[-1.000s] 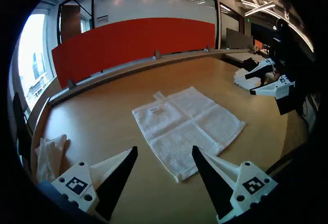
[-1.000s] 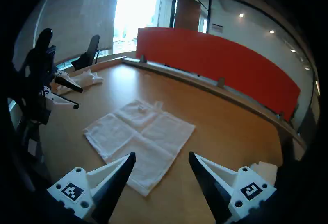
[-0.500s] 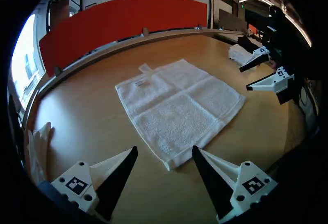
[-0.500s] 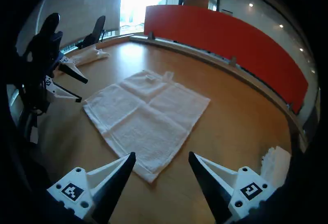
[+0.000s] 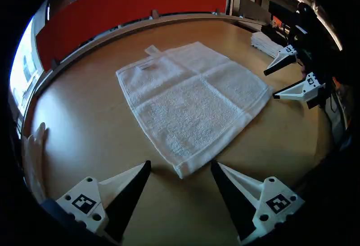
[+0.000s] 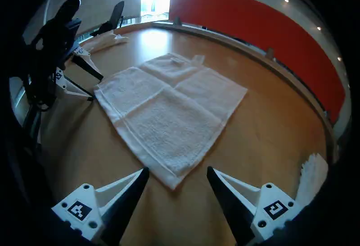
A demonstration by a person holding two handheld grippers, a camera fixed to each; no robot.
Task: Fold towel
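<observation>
White towel (image 5: pixel 191 97) spread flat on the wooden surface (image 5: pixel 90 124), both tools open.
The towel lies unfolded. One corner points into the gap between the spread fingers of the left tool (image 5: pixel 180 163). Another corner points between the parted fingers of the right tool (image 6: pixel 177 169). Neither tool grips anything.

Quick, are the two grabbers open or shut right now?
Left gripper: open, holding nothing, at a corner of the white towel.
Right gripper: open, holding nothing.

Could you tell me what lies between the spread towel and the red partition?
In the left gripper view, only bare tabletop and its raised ledge separate the towel from the partition.
</observation>
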